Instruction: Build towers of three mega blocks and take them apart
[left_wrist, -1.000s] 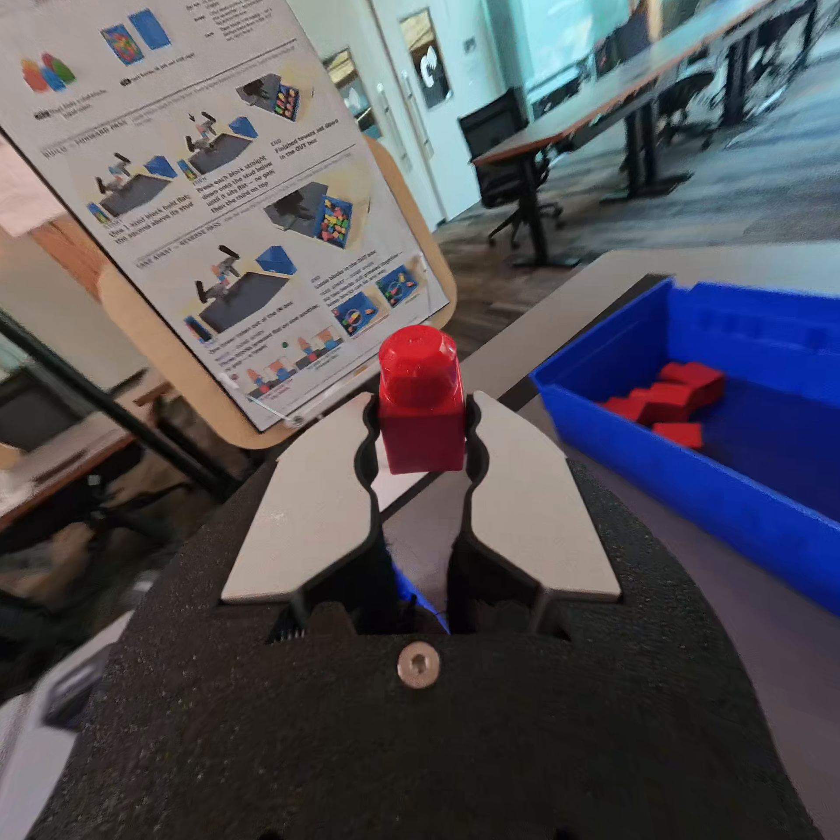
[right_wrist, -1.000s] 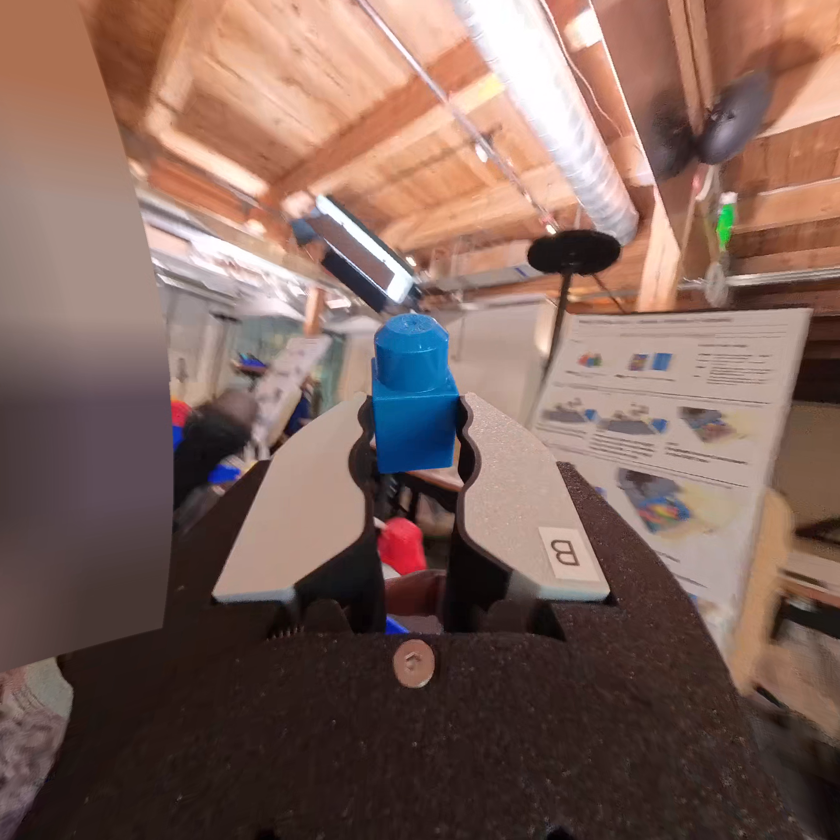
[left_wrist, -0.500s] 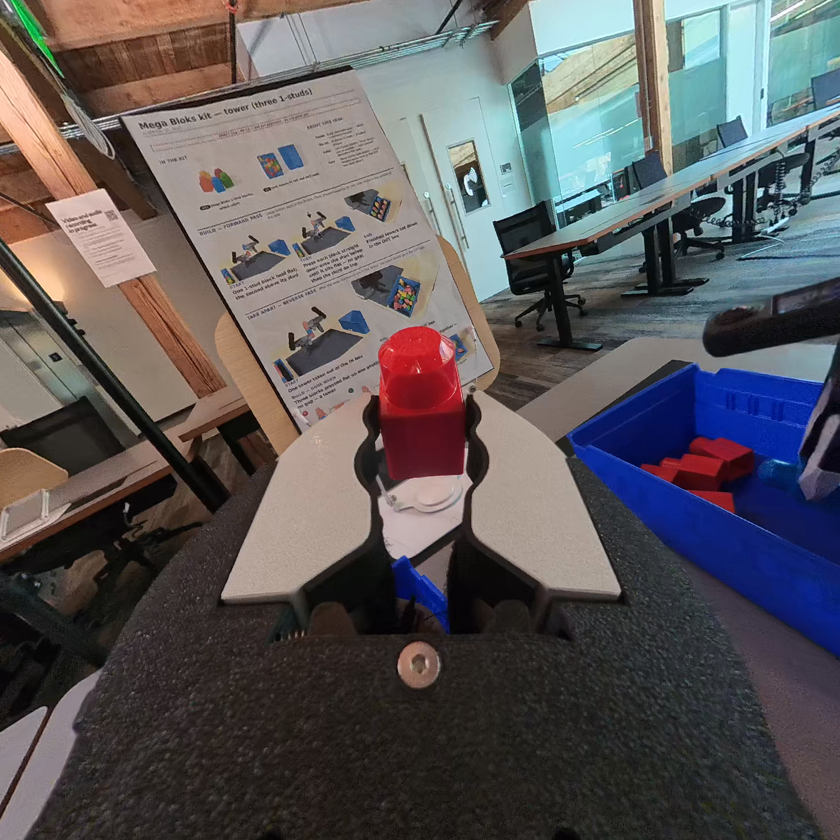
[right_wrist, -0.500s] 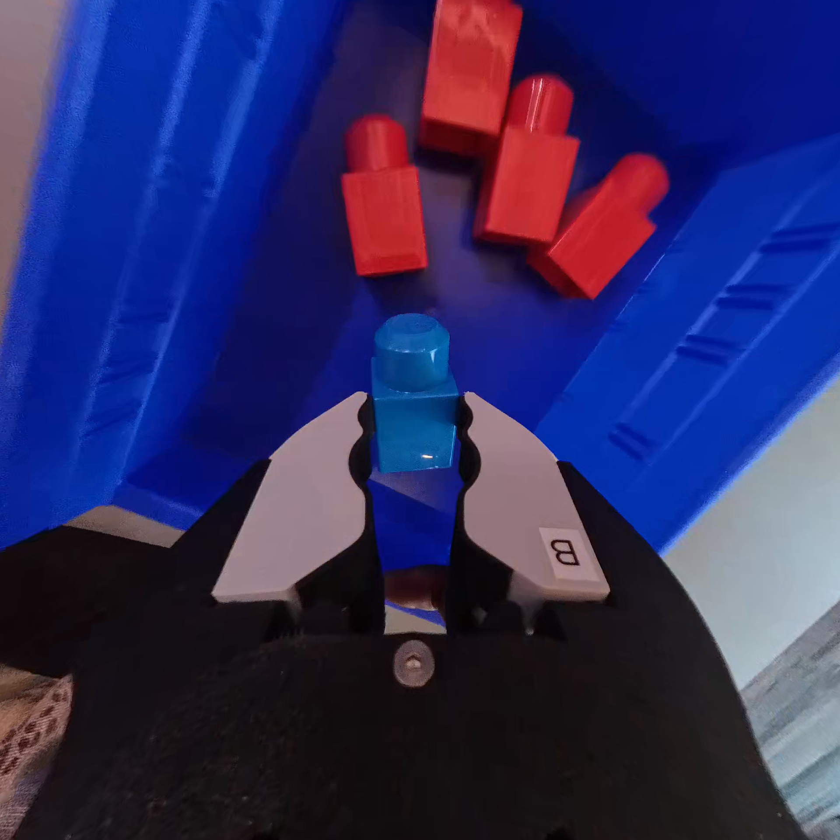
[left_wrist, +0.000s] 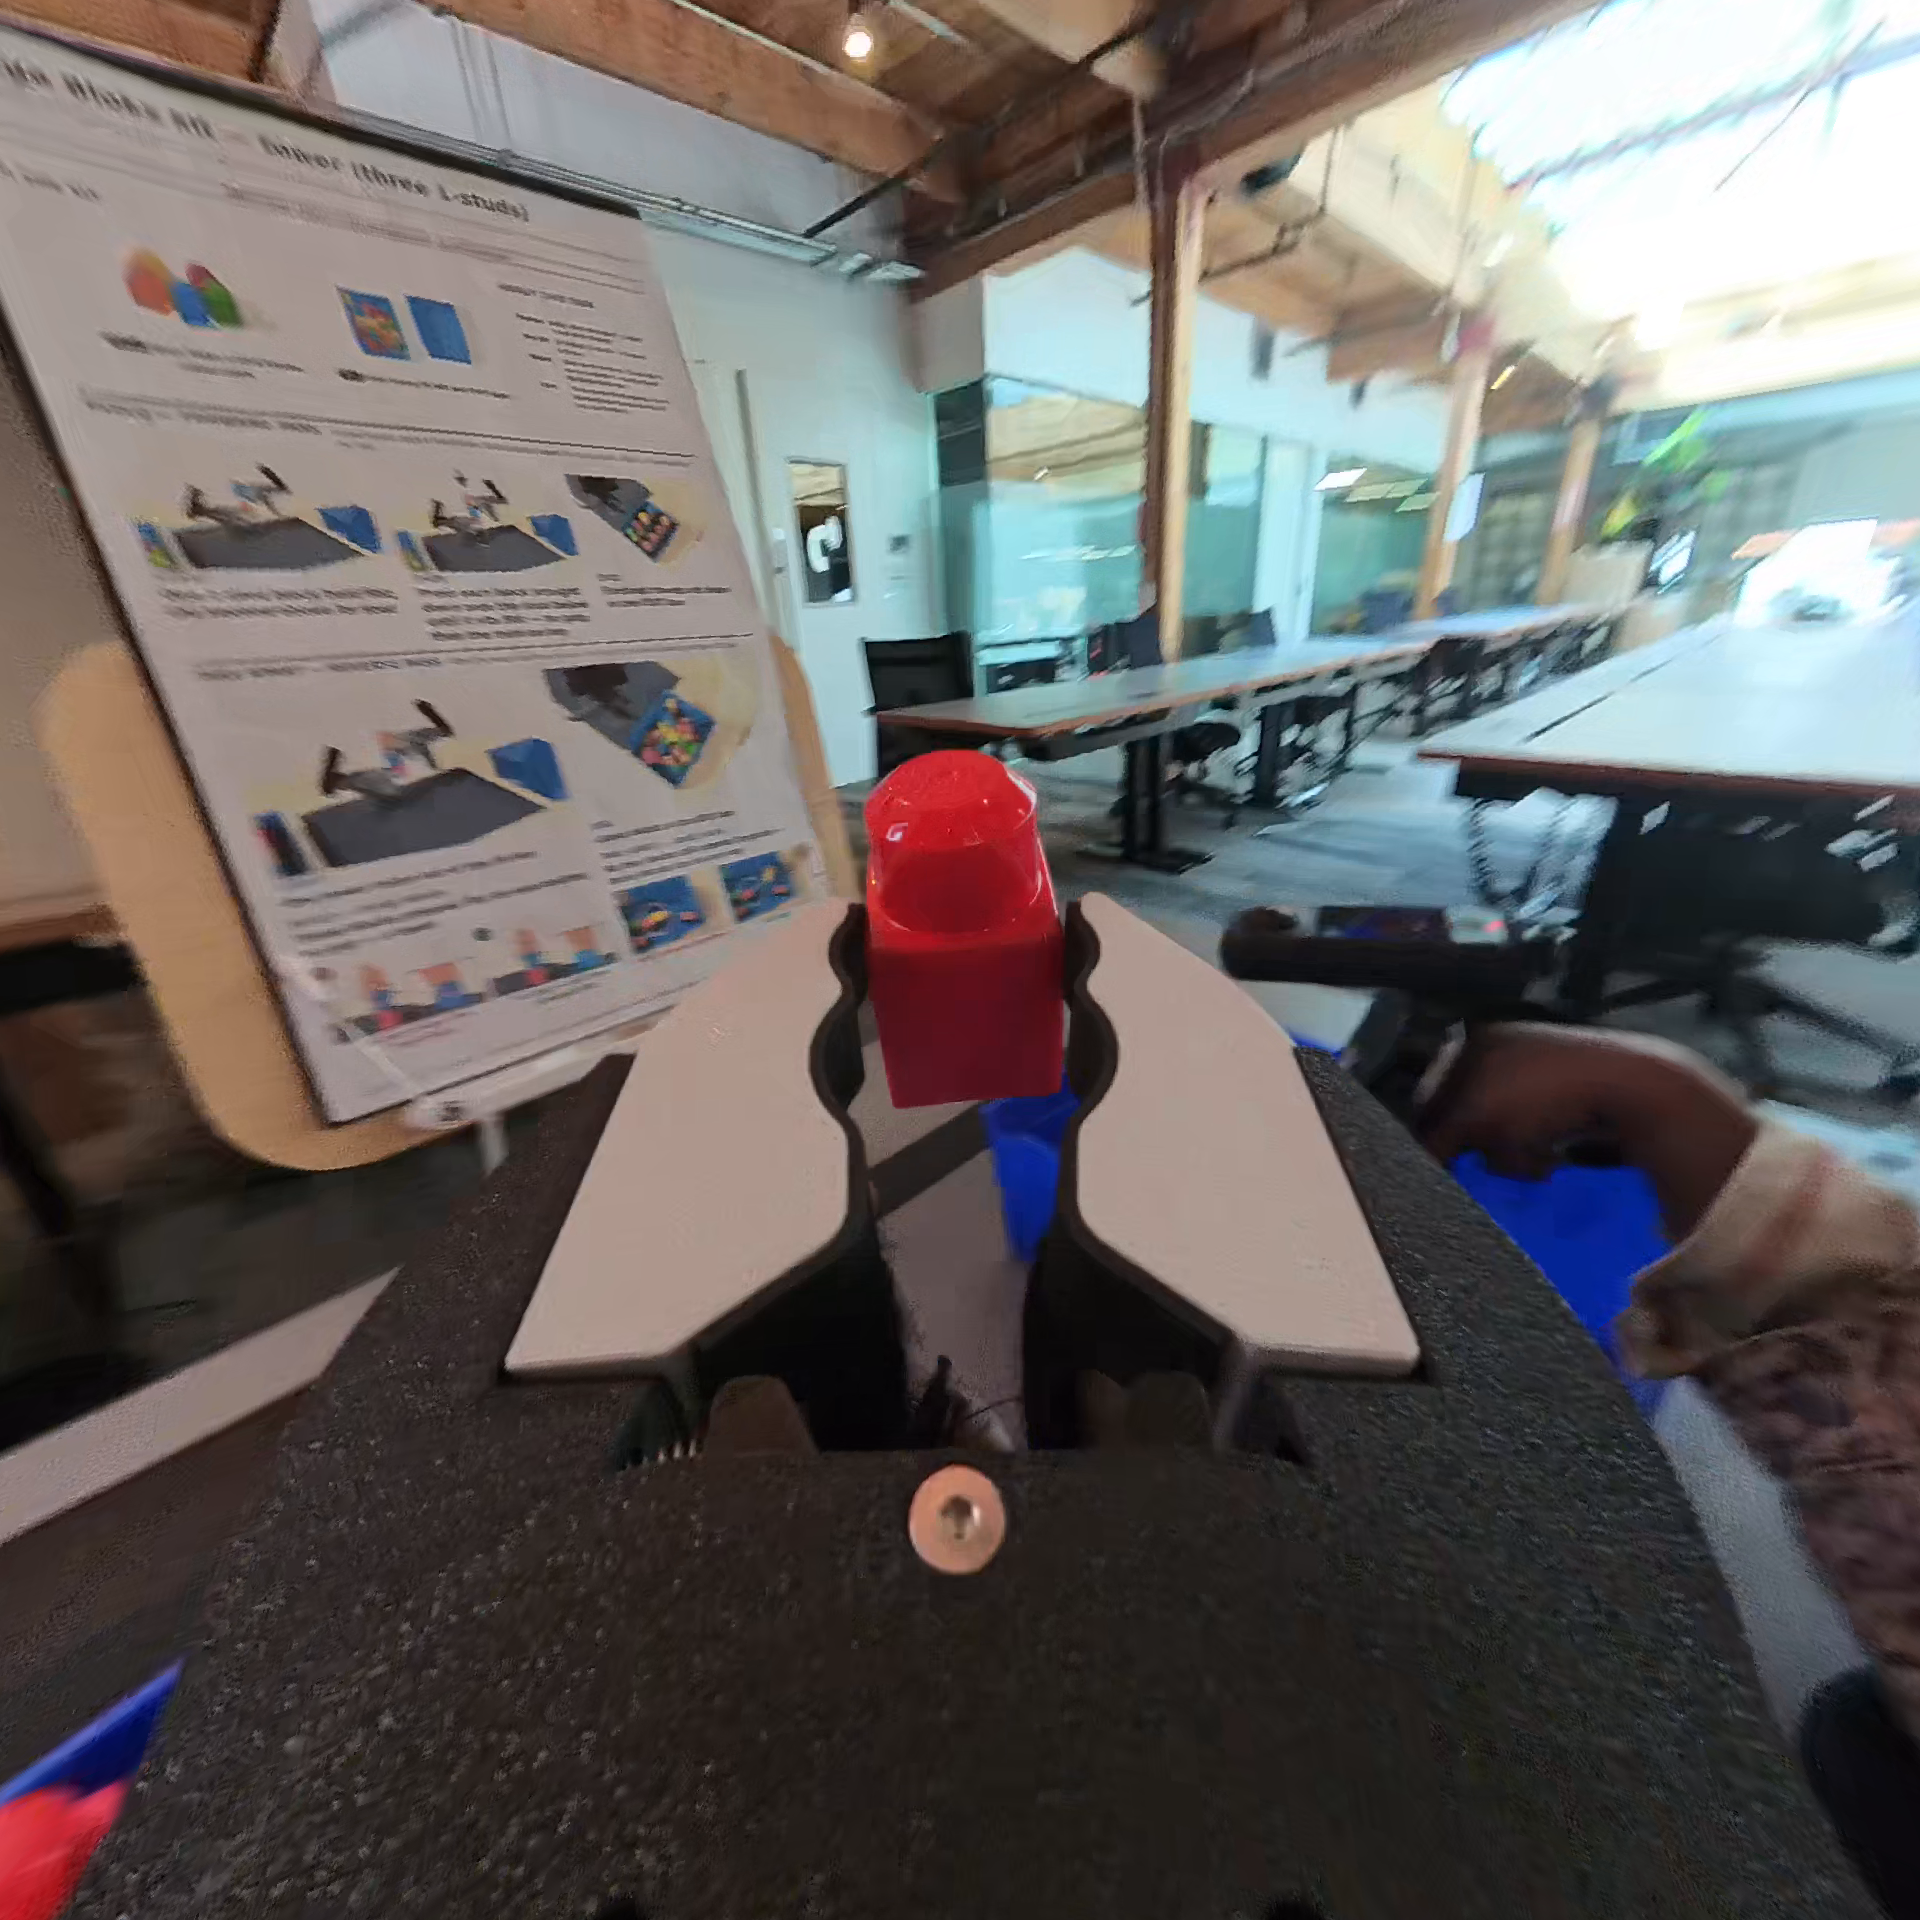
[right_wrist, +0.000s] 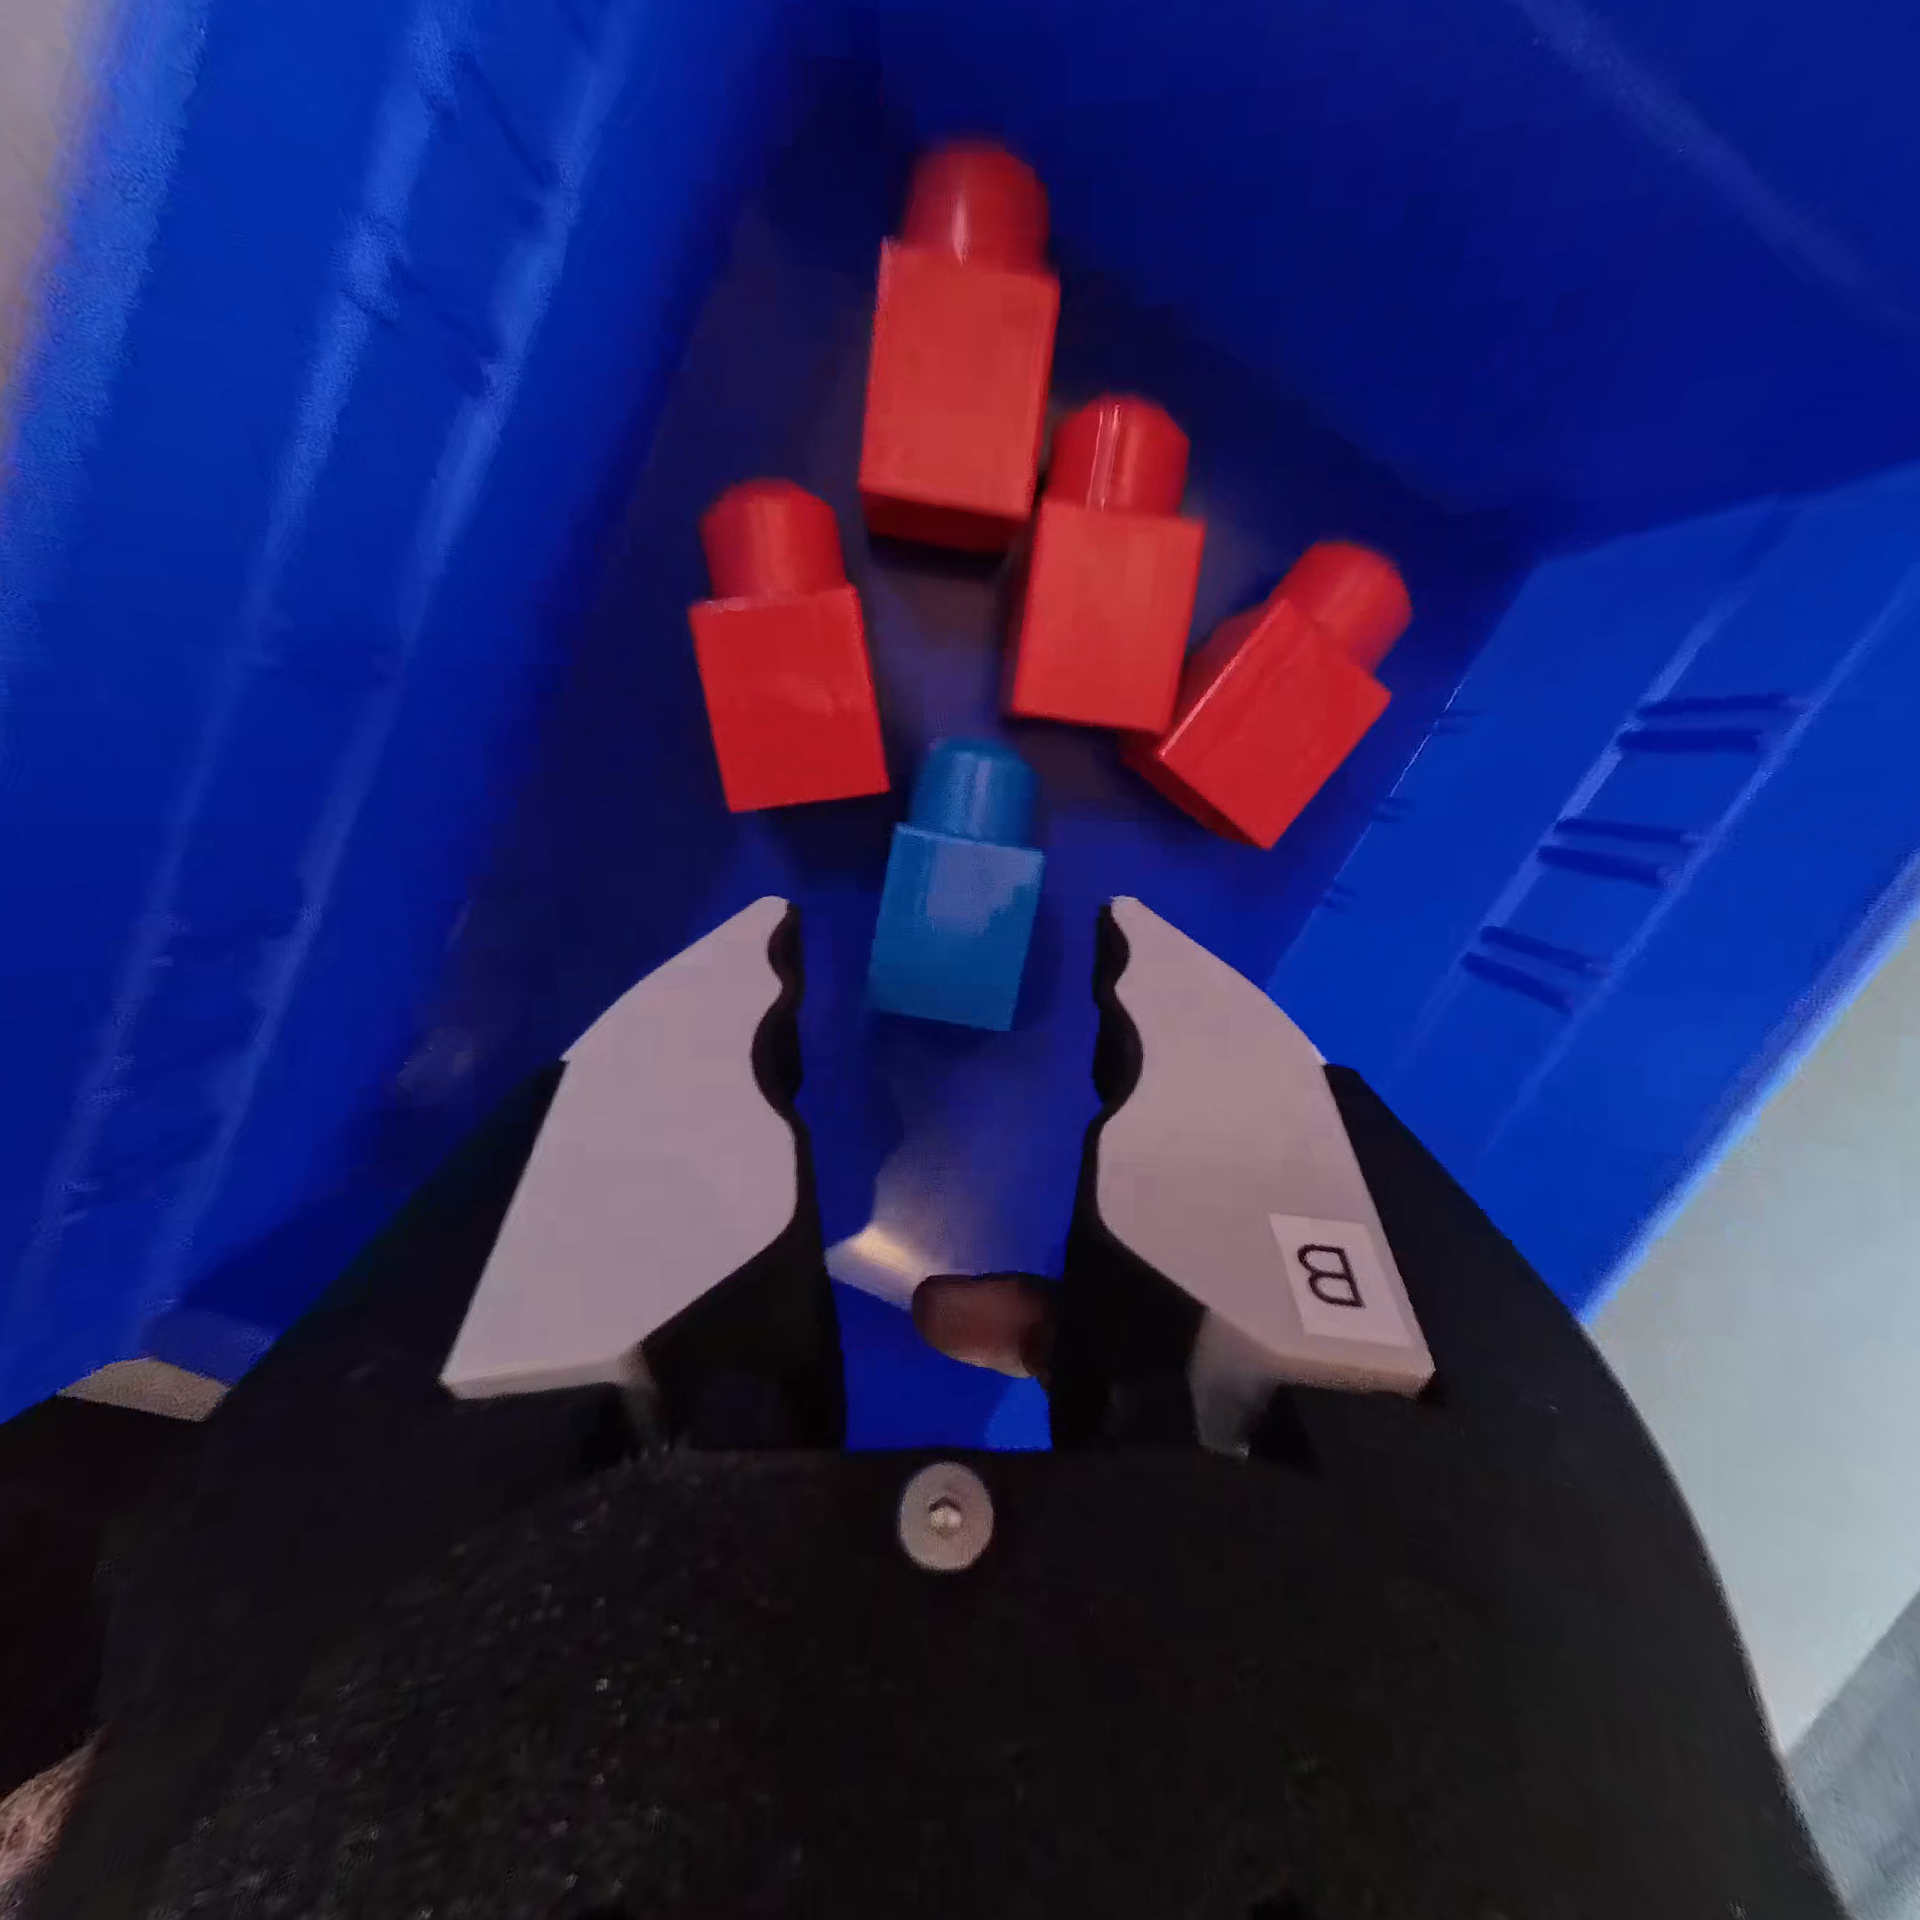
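My left gripper (left_wrist: 961, 930) is shut on a red one-stud block (left_wrist: 961, 966) and holds it up in the air, stud pointing away. My right gripper (right_wrist: 945, 920) is open over the inside of a blue bin (right_wrist: 312, 623). A blue one-stud block (right_wrist: 956, 904) lies free on the bin floor just past its fingertips. Several red blocks (right_wrist: 956, 374) lie on the bin floor beyond the blue one. In the left wrist view part of the blue bin (left_wrist: 1548, 1226) shows at the right, with the hand (left_wrist: 1621, 1122) that holds the right gripper over it.
An instruction poster (left_wrist: 395, 623) stands on a wooden board at the left. A second blue bin corner (left_wrist: 83, 1766) with something red shows at the bottom left. Long desks (left_wrist: 1195, 696) and chairs fill the room behind. Grey table top (right_wrist: 1766, 1299) lies right of the bin.
My right gripper swung down into the blue bin, then opened and let go of the blue block, which now lies on the bin floor. My left gripper tilted up and turned right, still holding the red block.
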